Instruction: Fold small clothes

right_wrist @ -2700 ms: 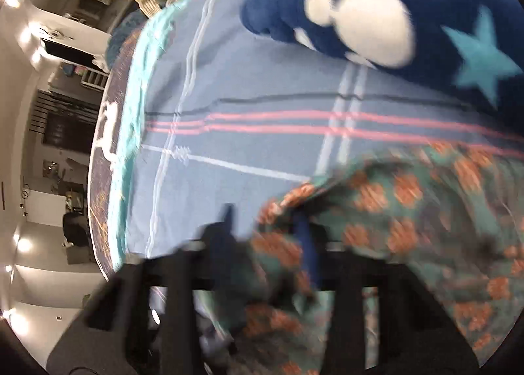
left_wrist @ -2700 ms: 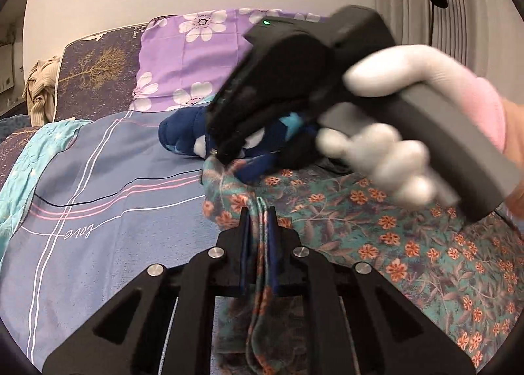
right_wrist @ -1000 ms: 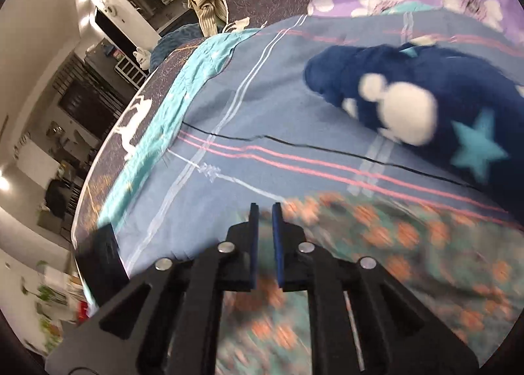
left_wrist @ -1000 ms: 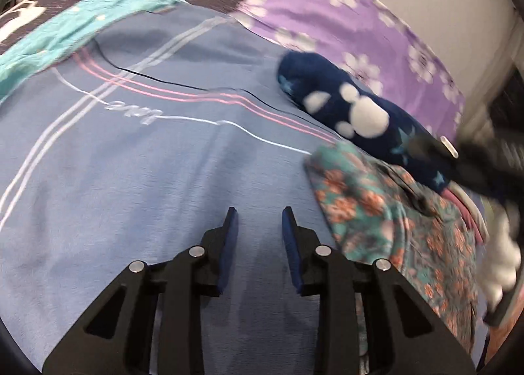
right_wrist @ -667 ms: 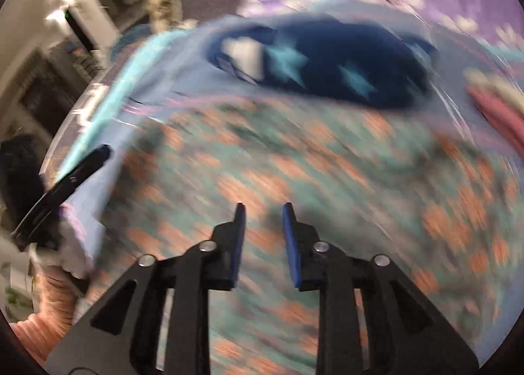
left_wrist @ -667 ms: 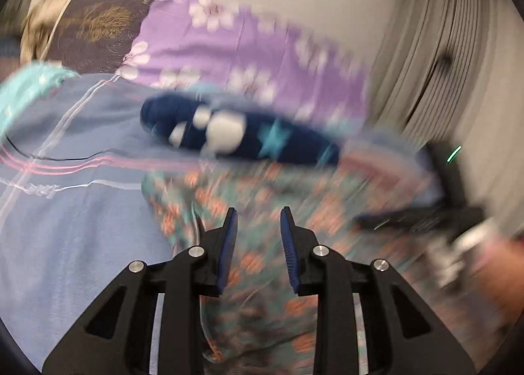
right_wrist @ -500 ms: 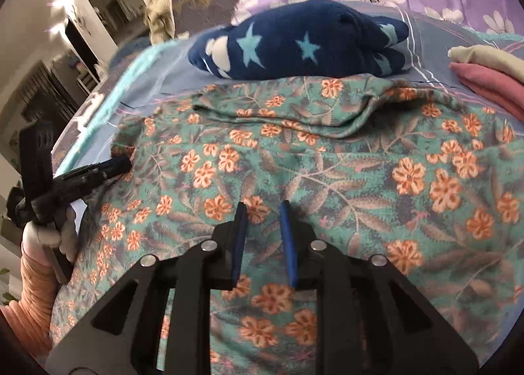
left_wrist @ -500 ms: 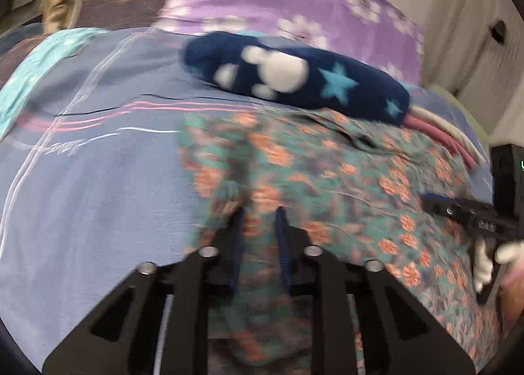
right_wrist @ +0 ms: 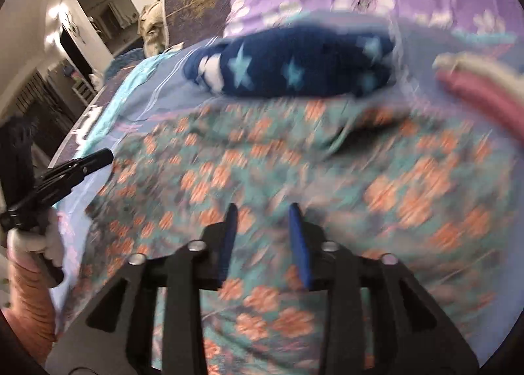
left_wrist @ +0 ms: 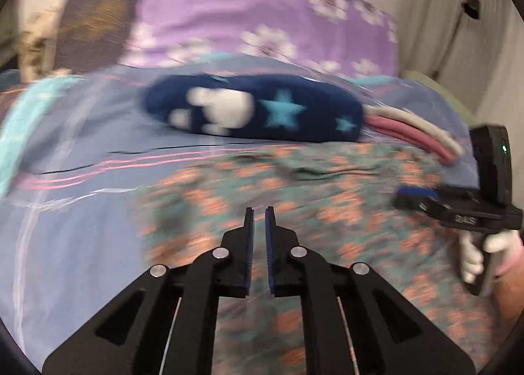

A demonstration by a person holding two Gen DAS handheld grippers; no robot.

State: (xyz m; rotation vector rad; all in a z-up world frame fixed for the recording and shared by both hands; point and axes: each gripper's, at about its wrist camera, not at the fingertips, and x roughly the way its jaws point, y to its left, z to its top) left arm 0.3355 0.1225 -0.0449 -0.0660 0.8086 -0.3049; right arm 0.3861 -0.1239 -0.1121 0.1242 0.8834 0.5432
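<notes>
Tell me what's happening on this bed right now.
A person with a gripper in each hand is folding a floral garment spread on the bed. Neither holds it now: the left gripper is shut and empty, and the right gripper has just been opening above the cloth. A navy starred garment lies behind.

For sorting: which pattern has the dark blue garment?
Light blue stars, white blotches on the dark blue fleece garment; left wrist view.

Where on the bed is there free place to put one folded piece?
Free: the blue striped sheet left of the floral garment, in front of the navy star-print bundle. Crowded: the right side, where the pink and cream folded clothes lie beside the bundle, and the middle under the floral garment.
</notes>
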